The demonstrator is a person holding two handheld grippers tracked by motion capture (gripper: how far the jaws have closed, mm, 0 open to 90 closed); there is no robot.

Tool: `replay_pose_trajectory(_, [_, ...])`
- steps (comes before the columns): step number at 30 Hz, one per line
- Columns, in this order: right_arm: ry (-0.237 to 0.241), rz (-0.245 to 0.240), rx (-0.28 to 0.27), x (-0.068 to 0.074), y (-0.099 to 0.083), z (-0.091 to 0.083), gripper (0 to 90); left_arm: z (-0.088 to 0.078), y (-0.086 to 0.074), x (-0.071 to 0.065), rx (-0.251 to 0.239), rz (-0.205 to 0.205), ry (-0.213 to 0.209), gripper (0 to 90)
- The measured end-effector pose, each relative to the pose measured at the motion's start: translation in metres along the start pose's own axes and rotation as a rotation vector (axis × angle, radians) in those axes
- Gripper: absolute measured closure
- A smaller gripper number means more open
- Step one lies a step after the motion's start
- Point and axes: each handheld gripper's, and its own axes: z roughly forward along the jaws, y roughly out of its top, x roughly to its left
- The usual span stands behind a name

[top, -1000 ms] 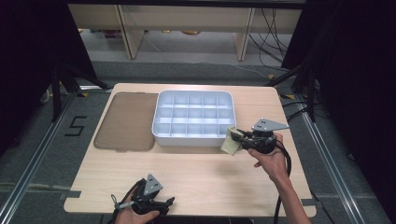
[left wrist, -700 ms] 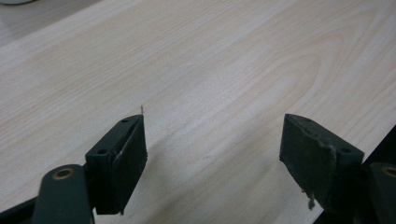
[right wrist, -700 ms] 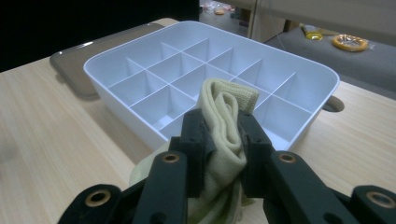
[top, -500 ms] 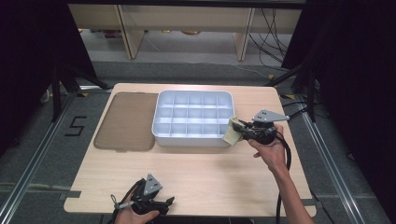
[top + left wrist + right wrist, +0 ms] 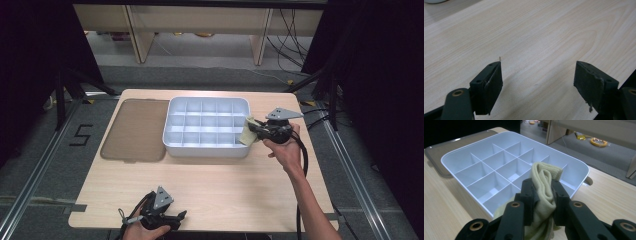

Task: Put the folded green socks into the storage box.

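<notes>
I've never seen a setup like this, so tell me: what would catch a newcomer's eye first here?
Probably the white divided tray in the middle of the wooden table, its compartments all bare. At its right edge, the right gripper pinches a folded pale yellow cloth between its black fingers. The left gripper rests open at the table's near edge, and a brown mat lies left of the tray.

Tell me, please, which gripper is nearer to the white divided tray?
Right. The right gripper, shut on a folded yellowish cloth, is at the white divided tray's right edge; the left gripper rests open near the table's front edge.
</notes>
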Motion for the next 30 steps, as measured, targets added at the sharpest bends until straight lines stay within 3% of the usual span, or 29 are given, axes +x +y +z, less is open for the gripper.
replay_pose_trajectory(1, [-0.008,0.010,0.006,0.001,0.000,0.002,75.4,-0.001,0.000,0.001,0.019,0.023,-0.003,22.5])
replay_pose_trajectory(2, [-0.009,-0.009,0.009,-0.001,0.001,0.003,75.4,-0.002,0.000,0.002,0.028,0.034,-0.003,22.5])
replay_pose_trajectory(6, [-0.015,-0.001,0.016,-0.002,0.001,0.009,75.4,-0.002,0.000,0.002,0.026,0.031,-0.002,22.5])
replay_pose_trajectory(7, [-0.019,-0.012,0.023,-0.004,0.002,0.013,75.3,-0.003,0.001,0.003,0.030,0.059,0.005,22.5])
replay_pose_trajectory(9, [-0.027,-0.024,0.037,-0.005,0.002,0.016,75.4,-0.001,0.000,0.001,0.010,0.013,-0.002,22.5])
replay_pose_trajectory(10, [-0.027,-0.024,0.037,-0.005,0.002,0.016,75.4,-0.001,0.000,0.001,0.010,0.013,-0.002,22.5])
replay_pose_trajectory(11, [-0.024,-0.027,0.046,-0.005,0.002,0.020,75.4,-0.003,0.001,0.003,0.031,0.053,0.002,22.5])
replay_pose_trajectory(22, [-0.079,-0.101,0.093,-0.004,0.004,0.039,75.3,-0.002,0.001,0.003,0.030,0.058,0.005,22.5])
replay_pose_trajectory(23, [-0.079,-0.105,0.106,-0.003,0.004,0.040,75.2,0.000,0.000,0.000,-0.001,0.023,0.003,22.5])
replay_pose_trajectory(24, [-0.085,-0.104,0.109,-0.002,0.003,0.042,75.2,0.000,0.000,0.000,-0.008,0.015,0.005,22.5])
replay_pose_trajectory(27, [-0.097,-0.114,0.128,0.001,0.002,0.047,75.2,0.000,0.000,-0.001,-0.010,0.011,0.004,22.5])
replay_pose_trajectory(28, [-0.087,-0.149,0.136,-0.001,0.001,0.050,75.2,0.000,0.000,-0.001,-0.010,0.011,0.004,22.5])
replay_pose_trajectory(30, [-0.090,-0.143,0.161,0.001,-0.001,0.053,75.2,0.001,0.000,-0.002,-0.011,0.007,0.001,22.5])
